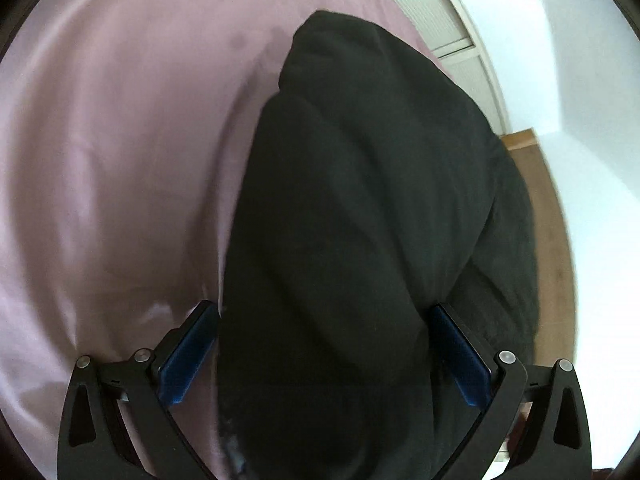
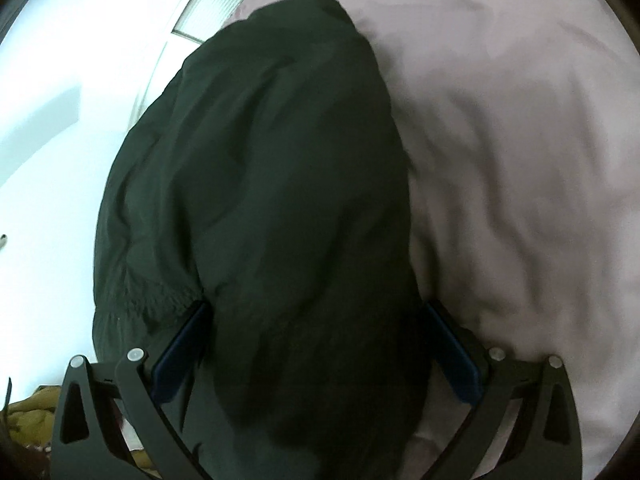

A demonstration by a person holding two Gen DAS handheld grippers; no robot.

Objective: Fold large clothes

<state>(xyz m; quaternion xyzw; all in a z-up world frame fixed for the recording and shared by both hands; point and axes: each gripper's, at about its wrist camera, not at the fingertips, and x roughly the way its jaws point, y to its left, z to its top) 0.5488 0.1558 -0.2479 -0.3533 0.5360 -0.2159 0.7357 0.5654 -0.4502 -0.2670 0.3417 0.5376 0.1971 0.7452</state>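
A large black garment [image 1: 360, 208] hangs or drapes between the fingers of my left gripper [image 1: 324, 312] and runs away over a pink bed sheet [image 1: 120, 160]. The left jaws stand wide with the bunched cloth filling the gap; the blue pads [image 1: 188, 356] touch its sides. The same black garment [image 2: 272, 200] fills the gap of my right gripper [image 2: 316, 308] in the right wrist view, over the pink sheet [image 2: 520, 160]. Its jaws also stand wide, pads [image 2: 452, 356] against the cloth. A gathered cuff or hem shows at the left.
A white wall [image 1: 580, 60] and a ribbed white radiator or blind [image 1: 420, 0] lie beyond the bed. A strip of brown wooden floor [image 1: 548, 208] runs along the bed's edge. An olive-yellow cloth [image 2: 32, 412] lies low at the left.
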